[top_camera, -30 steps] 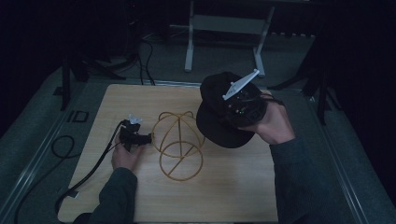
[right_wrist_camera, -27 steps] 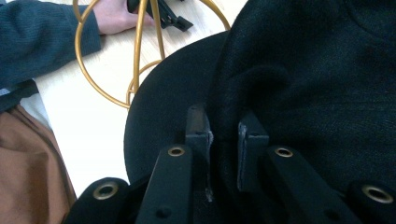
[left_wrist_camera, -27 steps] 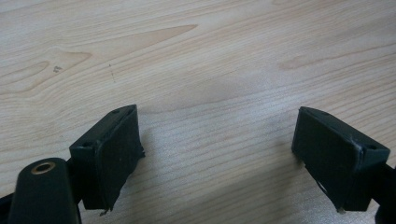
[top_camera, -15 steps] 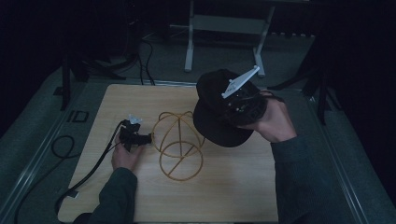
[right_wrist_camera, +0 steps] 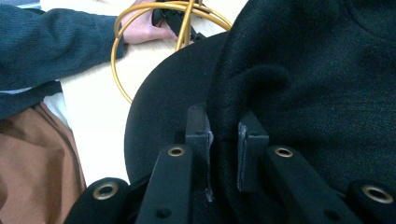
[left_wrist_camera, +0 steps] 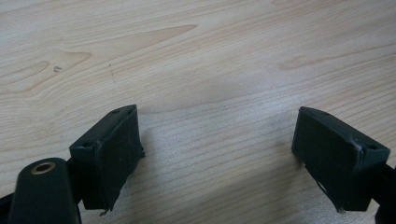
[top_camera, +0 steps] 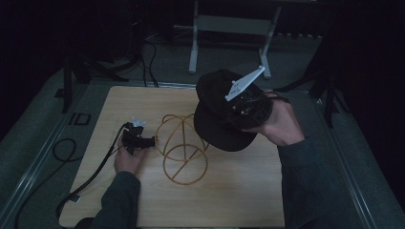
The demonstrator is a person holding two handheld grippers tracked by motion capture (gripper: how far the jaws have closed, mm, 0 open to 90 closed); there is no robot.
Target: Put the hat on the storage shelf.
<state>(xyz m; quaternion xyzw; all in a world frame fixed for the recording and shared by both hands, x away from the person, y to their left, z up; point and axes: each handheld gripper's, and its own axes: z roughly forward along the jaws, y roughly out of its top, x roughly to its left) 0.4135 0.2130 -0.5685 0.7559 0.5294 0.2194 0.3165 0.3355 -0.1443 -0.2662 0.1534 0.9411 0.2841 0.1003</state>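
From above, your right gripper [top_camera: 239,107] sits right of centre, holding the black hat [top_camera: 217,119] in the air over the gold wire stand [top_camera: 184,145], hat's brim just touching or overlapping the stand's top, hard to say which. The right gripper view fills in the grip: the fingers [right_wrist_camera: 198,135] are nearly together, pinching a fold of the hat [right_wrist_camera: 303,93] where crown meets brim. Fabric looks like soft, fuzzy felt. The stand [right_wrist_camera: 154,32] is thin round wire, a dome on a ring. Your left gripper [top_camera: 138,140] rests low at centre left of the bench [top_camera: 229,191]. Its own view shows fingers [left_wrist_camera: 112,154] spread wide, nothing between them, just pale wood grain.
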